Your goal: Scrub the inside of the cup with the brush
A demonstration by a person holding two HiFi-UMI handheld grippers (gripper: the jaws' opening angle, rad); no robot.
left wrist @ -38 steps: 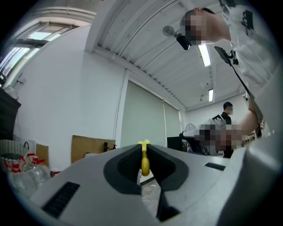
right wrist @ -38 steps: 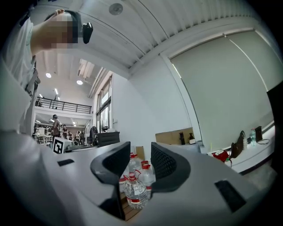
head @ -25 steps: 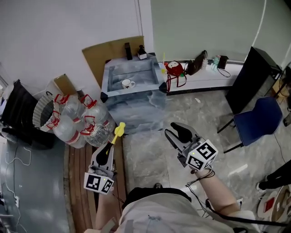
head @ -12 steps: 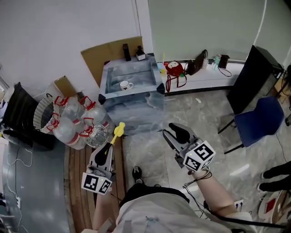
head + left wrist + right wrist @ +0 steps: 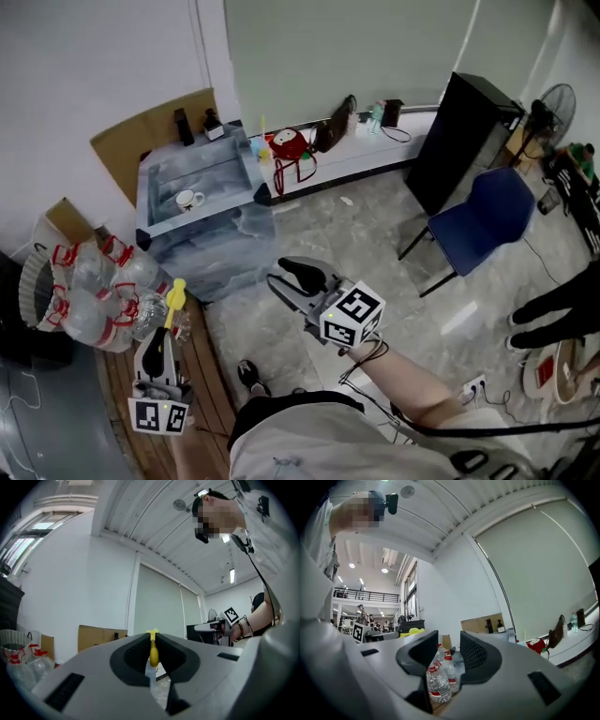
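A white cup (image 5: 189,199) stands inside the grey marbled sink (image 5: 246,217) by the far wall, well away from both grippers. My left gripper (image 5: 159,339) is low at the left and shut on a yellow brush (image 5: 174,295) that sticks out forward. In the left gripper view the yellow brush (image 5: 153,651) is pinched between the dark pads. My right gripper (image 5: 286,279) is held mid-air over the floor in the middle, open and holding nothing. In the right gripper view only distant water bottles (image 5: 439,679) show through the gap between the jaws.
Several large water bottles (image 5: 94,291) are piled left of the sink, on a wooden floor strip (image 5: 206,398). A cardboard sheet (image 5: 141,136) leans behind the sink. A red bag (image 5: 288,145) sits on the low ledge, and a black cabinet (image 5: 464,127) and blue chair (image 5: 487,211) stand at the right.
The head view has swung to the right, so the sink, bottles and both grippers sit further left in the picture. The left grip on the brush and the open right jaws are unchanged.
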